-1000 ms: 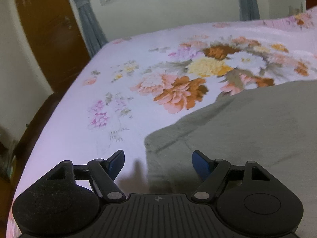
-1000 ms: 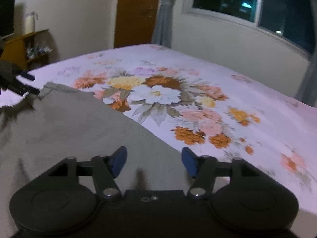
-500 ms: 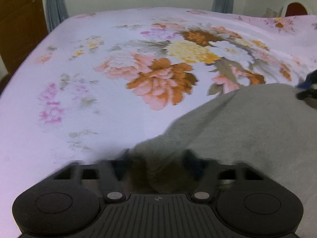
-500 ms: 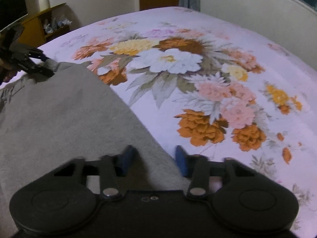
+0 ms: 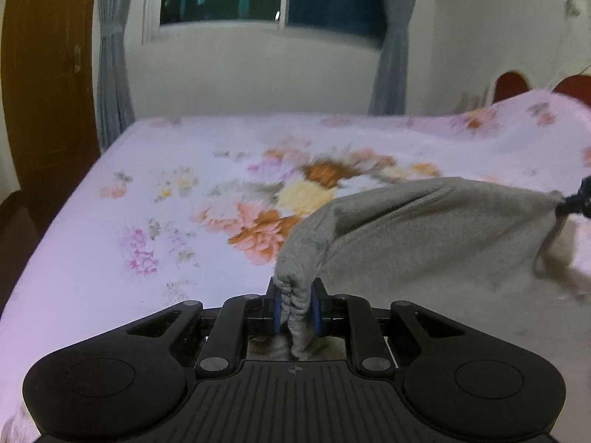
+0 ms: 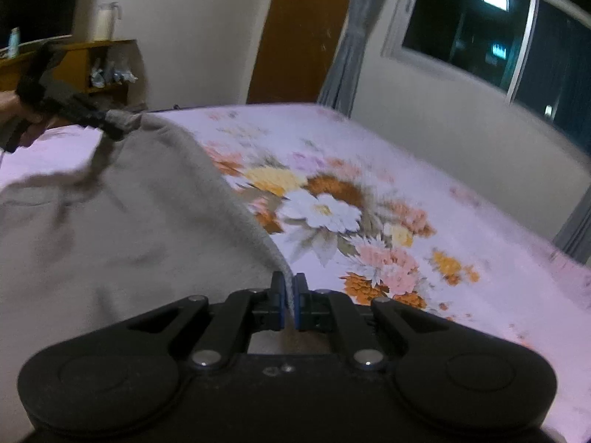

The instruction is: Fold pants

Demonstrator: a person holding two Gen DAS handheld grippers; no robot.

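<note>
Grey pants (image 5: 424, 236) lie on the floral bed, with one edge lifted off the sheet. My left gripper (image 5: 297, 295) has its jaws closing, the blue pads pressing a bunched corner of the fabric. My right gripper (image 6: 290, 295) is also closing, pinching a thin edge of the pants (image 6: 129, 221) between its pads. Each view catches the other gripper: the right gripper (image 5: 576, 203) at the far right, the left gripper (image 6: 110, 125) at upper left, held by a hand (image 6: 22, 118). The cloth hangs taut between the two grips.
The pink floral sheet (image 5: 147, 184) covers the bed. A brown door (image 5: 44, 74), grey curtains (image 5: 110, 74) and a dark window (image 6: 480, 26) stand beyond it. A wooden shelf (image 6: 92, 59) with a jug sits at the left of the right wrist view.
Both grippers went from open above the flat pants to shut on its edge. Both then rose, lifting that edge off the sheet, and the views tilted up toward the window.
</note>
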